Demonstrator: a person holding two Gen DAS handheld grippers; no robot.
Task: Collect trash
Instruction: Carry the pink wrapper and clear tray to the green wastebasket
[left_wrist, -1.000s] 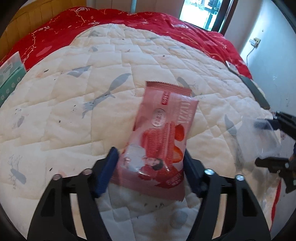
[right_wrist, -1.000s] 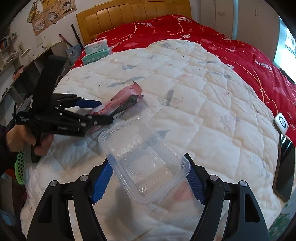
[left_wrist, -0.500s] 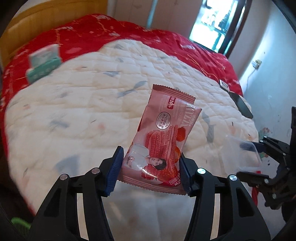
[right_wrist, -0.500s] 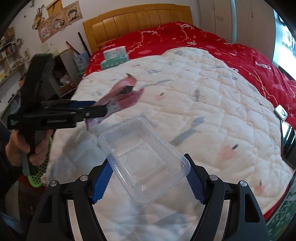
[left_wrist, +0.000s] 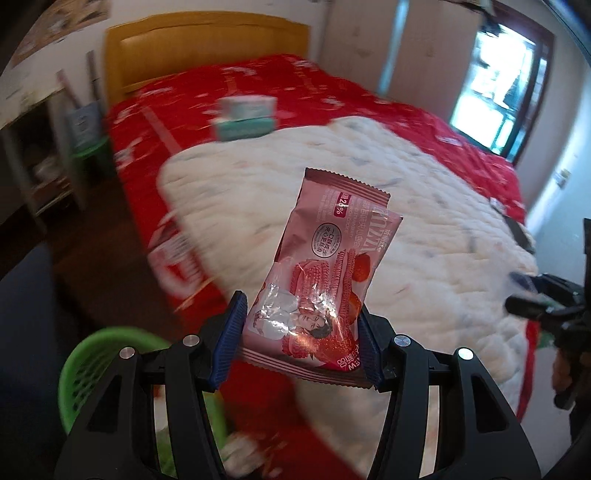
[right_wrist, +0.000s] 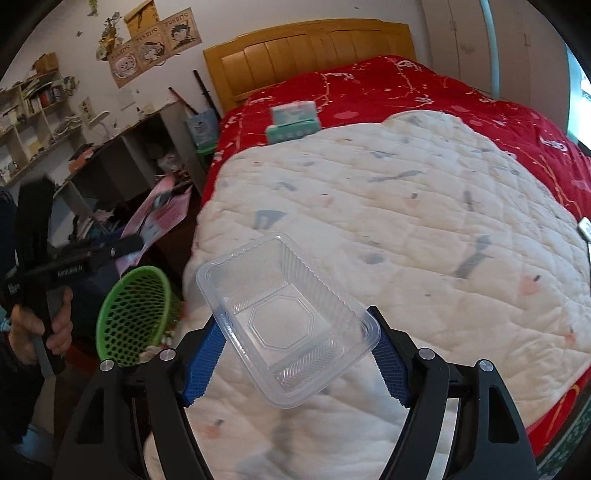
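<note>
Here, at the far left of the right wrist view, a hand (right_wrist: 40, 328) was seen wrapped round the handle of the left gripper (right_wrist: 127, 245), whose black body carried small white lettering too blurred to be read. A pink snack wrapper (right_wrist: 162, 210) was held in it, lifted clear of the bed and above a green mesh basket (right_wrist: 135, 314) standing on the floor beside the bed. In the left wrist view the left gripper (left_wrist: 301, 341) was shown clamped on the lower end of that wrapper (left_wrist: 328, 273), its blue pads (left_wrist: 231, 338) pressed against both edges after a slight closing of the jaws. Printed on the wrapper were a red tag reading "26%", a round badge of Chinese characters, a picture of ridged wafer rolls with strawberries, a portrait, and the letters "NEW" near the bottom seam. The basket (left_wrist: 110, 365) was glimpsed at the lower left, blurred.

Further right, the right gripper (right_wrist: 297, 363) was seen closed on a clear plastic tray (right_wrist: 284, 317), gripped by its two long sides and held above the white quilt (right_wrist: 424, 206). An octagon was embossed in the tray's floor. Beyond it, a teal and white tissue pack (right_wrist: 293, 122) lay on the red bedspread (right_wrist: 406, 85), its printing unreadable. Posters (right_wrist: 155, 44) on the wall bore lettering that could not be made out with certainty.
</note>
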